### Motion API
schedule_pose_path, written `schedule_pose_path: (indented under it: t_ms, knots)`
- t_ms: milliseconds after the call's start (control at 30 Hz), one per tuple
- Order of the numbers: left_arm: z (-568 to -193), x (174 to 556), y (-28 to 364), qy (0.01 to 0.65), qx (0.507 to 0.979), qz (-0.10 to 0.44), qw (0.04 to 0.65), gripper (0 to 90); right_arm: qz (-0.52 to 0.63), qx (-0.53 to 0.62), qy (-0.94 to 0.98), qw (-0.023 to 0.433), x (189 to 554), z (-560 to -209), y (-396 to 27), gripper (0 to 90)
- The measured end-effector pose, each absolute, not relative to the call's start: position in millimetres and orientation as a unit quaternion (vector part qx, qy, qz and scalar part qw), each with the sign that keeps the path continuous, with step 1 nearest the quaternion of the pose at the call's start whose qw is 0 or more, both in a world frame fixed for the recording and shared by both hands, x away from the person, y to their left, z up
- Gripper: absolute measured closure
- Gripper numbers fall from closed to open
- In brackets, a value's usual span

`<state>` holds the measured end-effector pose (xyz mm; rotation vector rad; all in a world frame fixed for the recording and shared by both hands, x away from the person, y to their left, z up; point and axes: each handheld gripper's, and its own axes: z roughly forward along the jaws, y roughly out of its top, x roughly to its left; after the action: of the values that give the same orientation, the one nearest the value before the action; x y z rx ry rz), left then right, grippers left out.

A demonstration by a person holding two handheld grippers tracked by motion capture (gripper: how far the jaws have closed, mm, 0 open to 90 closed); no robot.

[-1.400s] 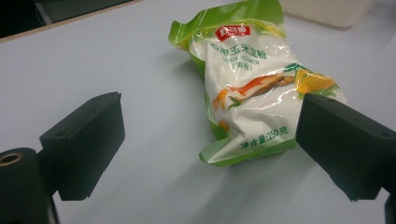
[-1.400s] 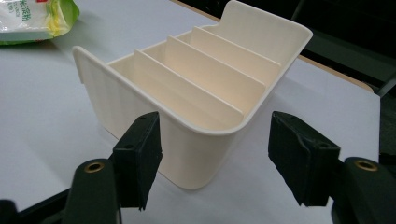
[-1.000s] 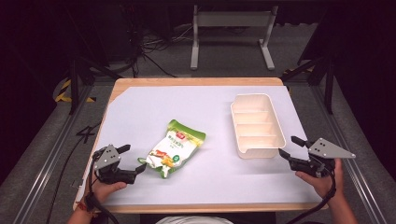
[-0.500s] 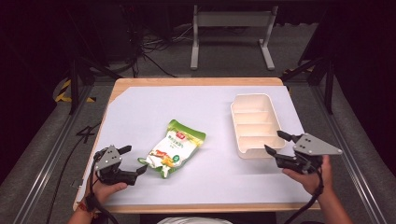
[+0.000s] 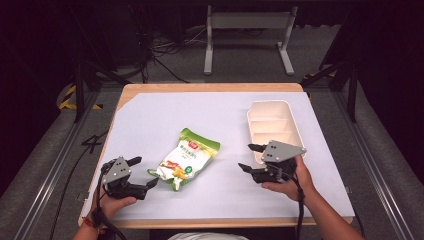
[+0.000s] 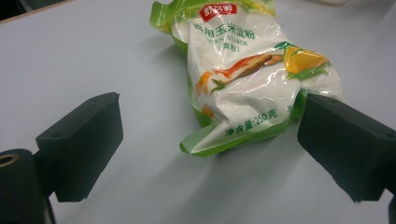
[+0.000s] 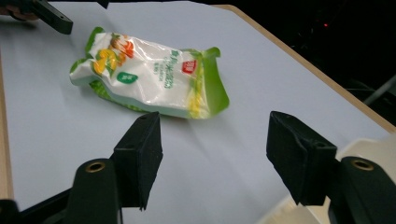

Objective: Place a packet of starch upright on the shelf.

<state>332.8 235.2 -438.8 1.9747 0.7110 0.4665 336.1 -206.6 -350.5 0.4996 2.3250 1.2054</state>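
Observation:
A green and white bag of corn starch lies flat in the middle of the white table cover. My left gripper stands open at the bag's near left corner, with the bag's bottom edge between its jaws and nothing clamped. My right gripper is open to the bag's right, pointed at it across a gap of bare cover. In the right gripper view the bag lies beyond the jaws, with the left gripper at the far top left.
A cream tray with several compartments stands at the right of the table, just behind my right hand; its rim shows beside the right jaw. The wooden table edge frames the white cover. Dark floor and a metal stand lie beyond.
My right gripper has moved left from the table's right edge, past the tray's near end, toward the bag. My left gripper has stayed by the bag's corner.

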Motion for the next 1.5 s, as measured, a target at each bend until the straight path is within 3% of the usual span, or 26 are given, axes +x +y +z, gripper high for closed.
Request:
schedule_pose_path:
  t_ms: [767, 1200, 1433, 1500]
  knots:
    - [-439.3, 330.6, 234.7, 0.283, 0.814, 0.192, 0.47, 8.0, 0.36, 0.177, 0.903, 0.154, 424.3, -370.3, -101.8, 34.8]
    - [-440.2, 327.0, 237.1, 0.282, 0.817, 0.192, 0.466, 8.0, 0.325, 0.2, 0.916, 0.121, 458.6, -390.8, -70.5, 31.7]
    - [-440.7, 325.6, 237.1, 0.282, 0.817, 0.193, 0.464, 8.0, 0.299, 0.223, 0.925, 0.069, 473.2, -407.3, -61.8, 28.4]
    - [-440.8, 325.6, 237.3, 0.283, 0.817, 0.192, 0.464, 8.0, 0.303, 0.223, 0.925, 0.058, 474.7, -409.2, -59.5, 32.7]
